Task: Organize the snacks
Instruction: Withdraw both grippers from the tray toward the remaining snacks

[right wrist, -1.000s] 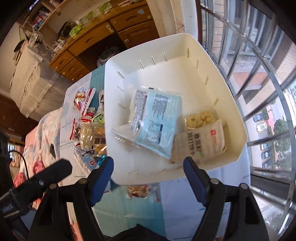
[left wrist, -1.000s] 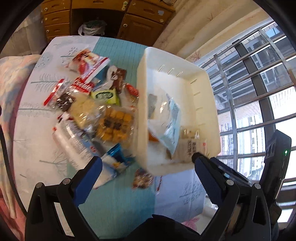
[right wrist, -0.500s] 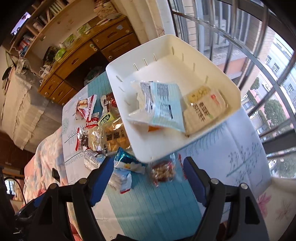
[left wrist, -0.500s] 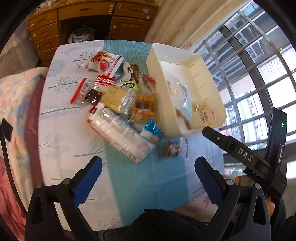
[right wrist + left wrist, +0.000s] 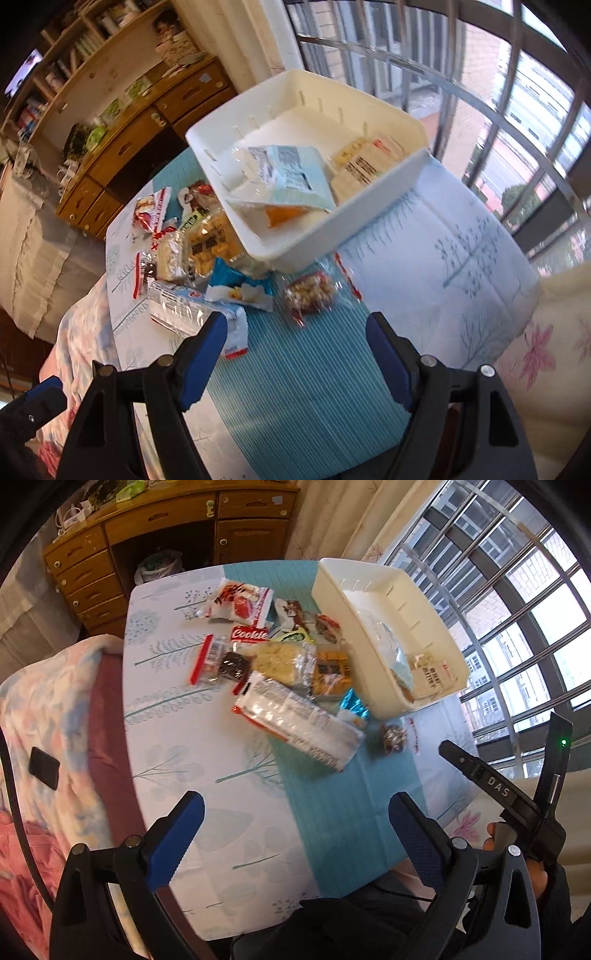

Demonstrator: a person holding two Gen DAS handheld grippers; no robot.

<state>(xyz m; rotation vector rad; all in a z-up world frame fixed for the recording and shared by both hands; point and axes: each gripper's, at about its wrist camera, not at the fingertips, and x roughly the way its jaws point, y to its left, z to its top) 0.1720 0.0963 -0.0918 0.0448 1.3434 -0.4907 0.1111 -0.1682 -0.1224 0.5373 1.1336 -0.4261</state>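
Observation:
A white basket (image 5: 436, 624) (image 5: 388, 173) stands at the table's far right and holds a light-blue packet (image 5: 291, 173) and a beige packet (image 5: 364, 162). Several loose snack packs lie left of it, among them a long clear cracker pack (image 5: 299, 723), a red-and-white bag (image 5: 238, 602) and a small nut pouch (image 5: 308, 295). My left gripper (image 5: 295, 834) hangs open over the near table, nothing between its blue pads. My right gripper (image 5: 295, 354) is open too, above the teal runner just short of the nut pouch; its black body (image 5: 495, 790) shows in the left wrist view.
The table (image 5: 177, 753) wears a white tree-print cloth with a teal runner (image 5: 295, 387). A wooden drawer cabinet (image 5: 155, 528) stands behind, barred windows (image 5: 517, 602) to the right, and a pink floral blanket (image 5: 44, 716) with a dark phone (image 5: 44, 768) to the left.
Both grippers have drawn back from over the basket toward the near table edge and rolled; basket and snacks now sit farther off. Both sets of jaws kept their width, with nothing picked up.

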